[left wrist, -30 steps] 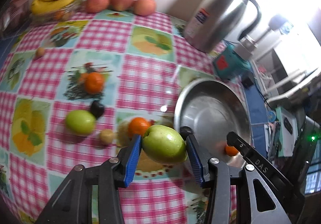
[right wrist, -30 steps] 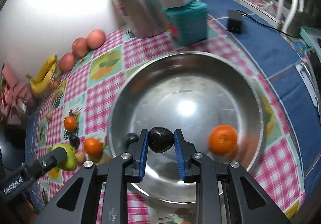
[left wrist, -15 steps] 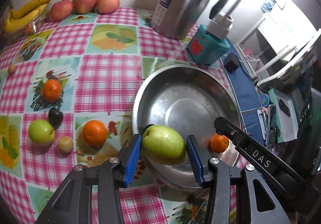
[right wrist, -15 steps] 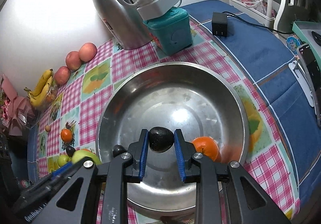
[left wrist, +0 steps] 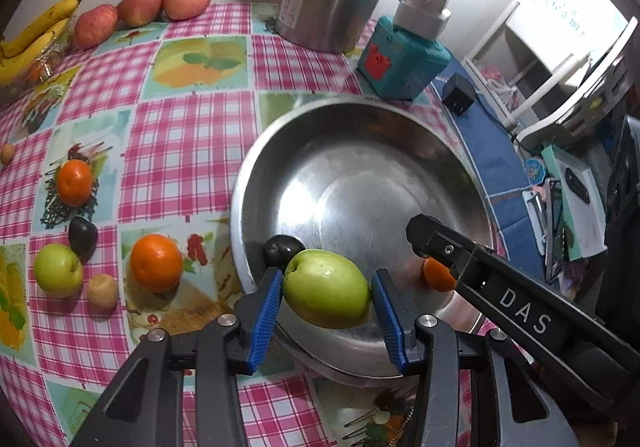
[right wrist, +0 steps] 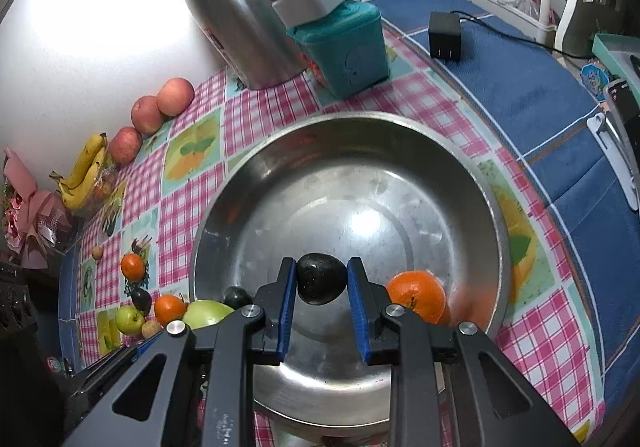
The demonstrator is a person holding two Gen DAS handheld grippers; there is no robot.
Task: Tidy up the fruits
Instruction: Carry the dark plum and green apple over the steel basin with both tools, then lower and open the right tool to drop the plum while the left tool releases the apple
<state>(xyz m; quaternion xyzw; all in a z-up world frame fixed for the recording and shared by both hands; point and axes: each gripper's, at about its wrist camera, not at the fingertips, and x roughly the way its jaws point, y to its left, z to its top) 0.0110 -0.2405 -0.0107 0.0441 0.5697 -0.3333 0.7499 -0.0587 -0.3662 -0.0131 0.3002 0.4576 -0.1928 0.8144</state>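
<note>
Ribbed blue fingers (left wrist: 264, 311) clamp a smooth oval green fruit (left wrist: 327, 295); others (right wrist: 287, 303) pinch a glossy black fruit (right wrist: 321, 279).

A dark plum (right wrist: 321, 279) is being gripped between the right gripper's (right wrist: 322, 287) fingers over the steel bowl (right wrist: 496, 223); an orange (right wrist: 417, 295) is lying at four o'clock.

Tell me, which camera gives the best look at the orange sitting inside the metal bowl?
The right wrist view: the orange lies nearly whole in the steel bowl, beside the right gripper. In the left wrist view that gripper's arm hides most of it.
</note>
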